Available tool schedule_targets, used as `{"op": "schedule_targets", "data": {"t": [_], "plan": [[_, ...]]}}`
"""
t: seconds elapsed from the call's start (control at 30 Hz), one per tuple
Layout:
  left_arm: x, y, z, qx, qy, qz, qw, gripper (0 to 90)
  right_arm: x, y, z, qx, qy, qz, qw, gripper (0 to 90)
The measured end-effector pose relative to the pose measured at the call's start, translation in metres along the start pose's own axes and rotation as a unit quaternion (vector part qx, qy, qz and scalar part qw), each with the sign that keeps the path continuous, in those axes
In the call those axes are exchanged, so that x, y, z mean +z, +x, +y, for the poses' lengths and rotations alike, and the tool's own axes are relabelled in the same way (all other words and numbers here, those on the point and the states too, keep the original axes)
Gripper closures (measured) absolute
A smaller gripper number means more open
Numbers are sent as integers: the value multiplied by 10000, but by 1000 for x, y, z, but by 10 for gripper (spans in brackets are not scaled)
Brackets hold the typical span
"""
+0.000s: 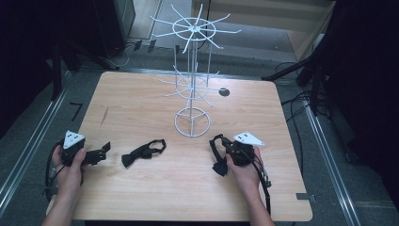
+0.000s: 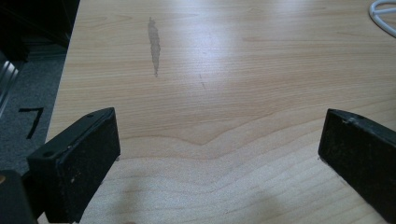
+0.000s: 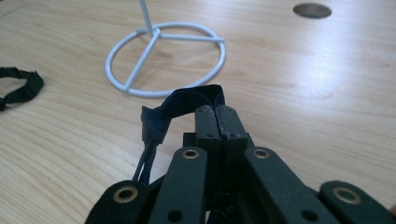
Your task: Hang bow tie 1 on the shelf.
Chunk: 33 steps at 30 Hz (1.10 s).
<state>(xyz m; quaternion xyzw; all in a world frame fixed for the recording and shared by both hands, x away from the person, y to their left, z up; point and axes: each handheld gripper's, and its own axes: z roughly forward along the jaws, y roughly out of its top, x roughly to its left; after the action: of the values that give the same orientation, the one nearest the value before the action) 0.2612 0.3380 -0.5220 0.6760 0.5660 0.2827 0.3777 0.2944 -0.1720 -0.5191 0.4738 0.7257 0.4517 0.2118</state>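
My right gripper (image 1: 225, 149) (image 3: 217, 110) is shut on the dark strap (image 3: 180, 106) of a black bow tie (image 1: 219, 167), near the table's front right; the strap loops out to the left of the pressed-together jaws. A second black bow tie (image 1: 143, 153) lies flat on the table between my hands, and its strap end (image 3: 21, 86) shows at the left edge of the right gripper view. My left gripper (image 1: 99, 153) (image 2: 219, 140) rests at the front left, open, with bare wood between its jaws. A white wire rack (image 1: 193, 70) stands mid-table on a ring base (image 3: 166, 58).
The wooden table (image 1: 141, 197) has a small dark round hole (image 1: 224, 92) (image 3: 312, 10) behind the rack. A grey streak (image 2: 154, 44) marks the wood ahead of the left gripper. The rack's thin prongs (image 1: 221, 33) spread out at two levels. Cables trail on the floor at the right.
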Motion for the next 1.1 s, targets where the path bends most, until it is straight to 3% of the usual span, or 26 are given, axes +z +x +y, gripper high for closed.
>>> {"op": "schedule_targets", "data": {"t": [0.4,0.53,0.7,1.1], "plan": [[1,-1,0,30,64,-65,10000,0,-24,6,22,8,-746,-43,9972,900],[1,-1,0,42,67,-107,9999,0,-29,8,29,132,-850,1,9963,900],[1,-2,0,63,78,-132,9999,0,-30,15,40,-69,-926,28,9957,900],[1,-2,0,48,97,-166,9998,0,-32,24,57,10,-1065,122,9942,900]]}}
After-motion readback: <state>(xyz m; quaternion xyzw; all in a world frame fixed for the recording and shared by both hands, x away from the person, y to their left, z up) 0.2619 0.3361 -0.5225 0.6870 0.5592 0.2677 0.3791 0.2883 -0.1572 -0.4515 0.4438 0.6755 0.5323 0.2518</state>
